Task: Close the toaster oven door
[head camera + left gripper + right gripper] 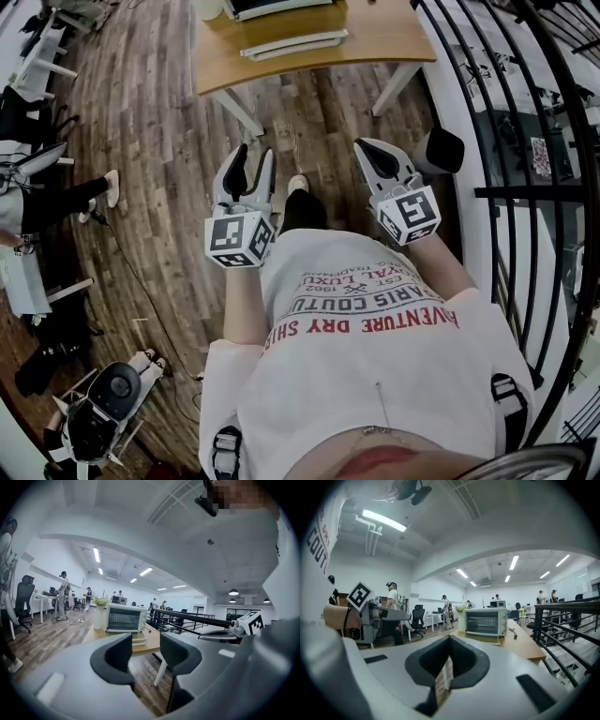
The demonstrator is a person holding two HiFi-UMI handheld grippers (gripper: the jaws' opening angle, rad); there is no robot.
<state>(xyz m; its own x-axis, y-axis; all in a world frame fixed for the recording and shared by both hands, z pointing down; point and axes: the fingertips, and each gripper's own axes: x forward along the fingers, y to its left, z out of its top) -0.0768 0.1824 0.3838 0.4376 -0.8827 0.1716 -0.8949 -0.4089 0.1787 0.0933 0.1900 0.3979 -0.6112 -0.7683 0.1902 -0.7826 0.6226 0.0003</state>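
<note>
The white toaster oven (124, 618) (485, 622) stands on a wooden table (375, 37) a couple of steps ahead of me; only its near edge (281, 7) shows in the head view. A flat white-edged panel (293, 44) juts forward at its foot and looks like the door folded down. I hold both grippers up in front of my chest, well short of the table. The left gripper (253, 155) (146, 644) is open, with nothing between its pads. The right gripper (367, 147) (449, 641) is shut on nothing.
A black metal railing (525, 187) runs along my right side over a drop. A vase of flowers (99, 613) stands left of the oven. A seated person's legs (56, 202) and a wheeled device (108, 398) are on the wood floor to my left. Other people stand far back.
</note>
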